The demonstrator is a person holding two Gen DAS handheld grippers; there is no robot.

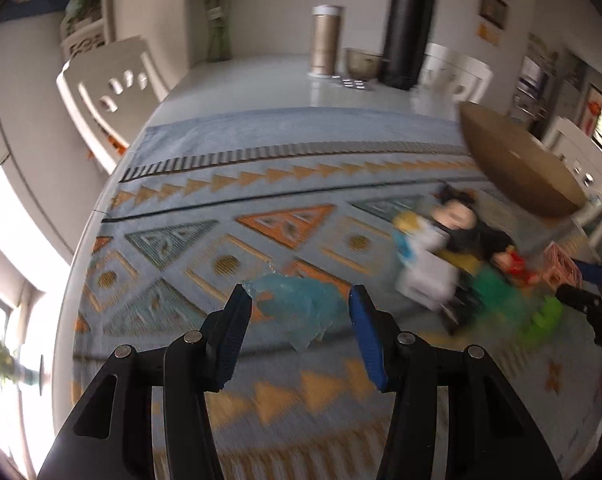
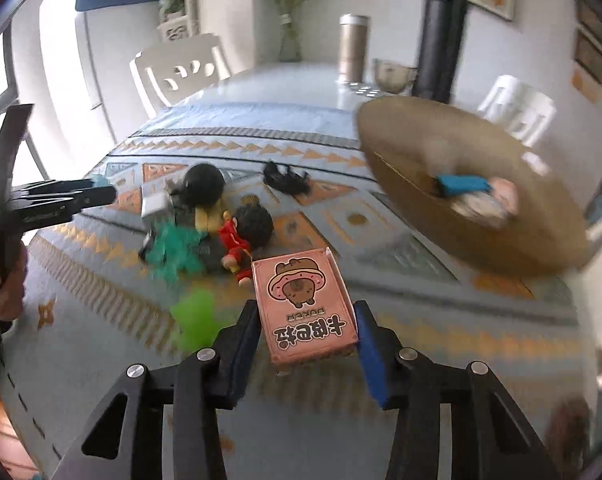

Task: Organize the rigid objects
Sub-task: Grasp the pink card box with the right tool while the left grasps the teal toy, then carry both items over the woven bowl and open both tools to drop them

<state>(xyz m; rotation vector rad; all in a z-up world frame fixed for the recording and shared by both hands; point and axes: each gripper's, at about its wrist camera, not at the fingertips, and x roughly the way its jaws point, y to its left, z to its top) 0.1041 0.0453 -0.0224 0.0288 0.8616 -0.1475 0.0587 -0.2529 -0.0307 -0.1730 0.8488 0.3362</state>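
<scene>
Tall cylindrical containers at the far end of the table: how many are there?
2. A gold canister with a white lid stands left of the small bowl; a taller black flask stands right of it. Others may be hidden behind the large basket.

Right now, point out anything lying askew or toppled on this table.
The toys are heaped, not standing: the red-clothed dark-haired doll lies on its side against a black-haired figure, with a small black toy tipped over behind them.
</scene>
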